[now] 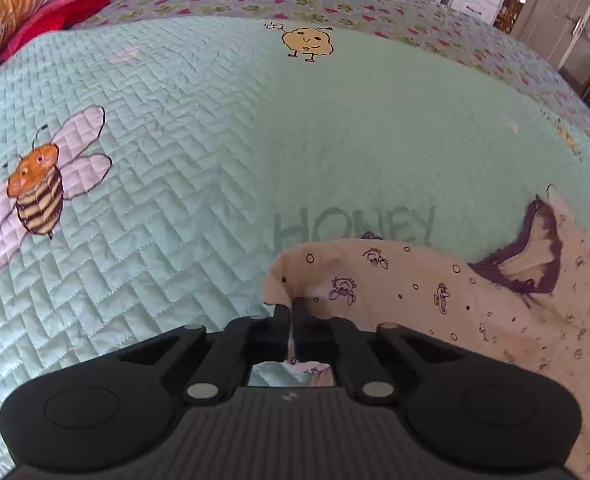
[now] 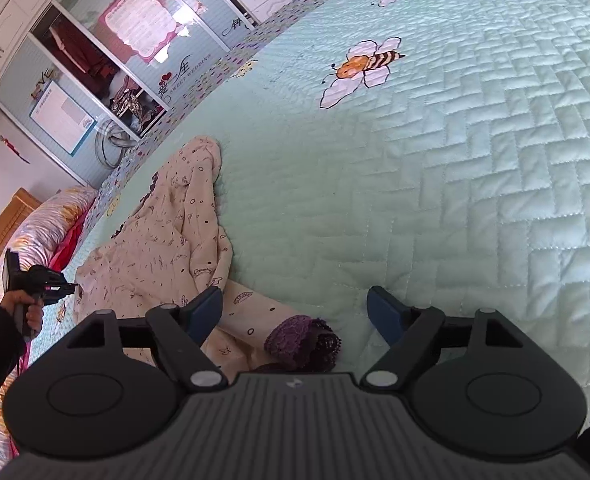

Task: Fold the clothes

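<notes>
We have a cream printed garment (image 2: pixel 167 240), trimmed in purple lace, lying crumpled on the mint quilted bedspread (image 2: pixel 415 200) near its patterned border, so we judge the folding to be at its opening step: taking hold of edges and spreading the piece flat. Our left gripper (image 1: pixel 293 312) has its jaws pressed together on a fold of the cream cloth, the fabric pinched between the dark fingers and draping away to the right, where the purple lace neckline (image 1: pixel 535 264) shows against the quilt. From the right wrist view we see that same left gripper (image 2: pixel 73 289) at the garment's far edge, carried by the person's hand (image 2: pixel 29 310) in a dark sleeve. Our right gripper (image 2: pixel 295 312) stands wide, nothing between its blue pads (image 2: pixel 383 312); it hovers just above the near end of the garment, with a purple lace cuff (image 2: pixel 303 342) lying between the jaws but, as far as we can tell, untouched. The next move, in our view, calls for the right jaws to come down and close on the cloth by that lace cuff, a thin single layer if possible. Then both hands can draw apart to pull the bunched middle smooth before any fold is laid.
</notes>
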Demonstrator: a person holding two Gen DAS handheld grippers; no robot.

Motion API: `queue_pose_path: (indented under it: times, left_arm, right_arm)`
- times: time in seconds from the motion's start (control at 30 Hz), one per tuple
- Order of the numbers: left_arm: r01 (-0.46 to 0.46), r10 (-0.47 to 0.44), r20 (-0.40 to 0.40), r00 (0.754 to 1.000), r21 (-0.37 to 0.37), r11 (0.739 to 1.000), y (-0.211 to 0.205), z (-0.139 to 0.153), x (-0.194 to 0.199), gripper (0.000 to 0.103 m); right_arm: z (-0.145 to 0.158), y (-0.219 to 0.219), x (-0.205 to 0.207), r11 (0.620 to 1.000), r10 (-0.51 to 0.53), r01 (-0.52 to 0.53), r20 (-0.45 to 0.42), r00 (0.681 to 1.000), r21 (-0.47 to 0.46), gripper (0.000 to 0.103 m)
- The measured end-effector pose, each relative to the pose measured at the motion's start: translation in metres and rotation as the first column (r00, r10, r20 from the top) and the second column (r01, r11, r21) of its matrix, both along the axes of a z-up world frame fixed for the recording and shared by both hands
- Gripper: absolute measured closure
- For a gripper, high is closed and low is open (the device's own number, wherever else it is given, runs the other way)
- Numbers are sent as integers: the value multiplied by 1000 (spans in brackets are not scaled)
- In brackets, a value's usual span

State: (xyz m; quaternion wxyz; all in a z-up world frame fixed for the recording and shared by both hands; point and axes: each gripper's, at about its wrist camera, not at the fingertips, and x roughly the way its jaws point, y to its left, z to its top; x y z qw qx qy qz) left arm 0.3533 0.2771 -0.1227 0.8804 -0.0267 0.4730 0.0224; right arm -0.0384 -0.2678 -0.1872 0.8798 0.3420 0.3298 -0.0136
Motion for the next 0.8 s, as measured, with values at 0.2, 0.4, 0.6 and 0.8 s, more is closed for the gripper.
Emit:
queue_pose_path:
  times: [0.2, 0.4, 0.6, 0.8]
  left_arm:
    - [-223, 211, 228, 951, 28, 975, 47, 62, 6, 102]
    - [-293, 274, 175, 946, 92, 952, 61, 45, -1, 51]
    - [-291, 286, 194, 938, -3, 957, 61, 27, -56, 50]
    - [-265, 290, 212, 933, -139, 954, 53, 22, -127, 49]
  right_arm:
    - [-1, 2, 1, 1000, 8, -8, 2, 1000, -11, 18]
    - [15, -12, 11, 994, -44, 41, 19, 999, 102, 18]
    - [87, -1, 88, 986, 153, -165, 257, 954, 24, 18]
    - [88, 36, 282, 906, 422, -419, 221, 879, -60, 18]
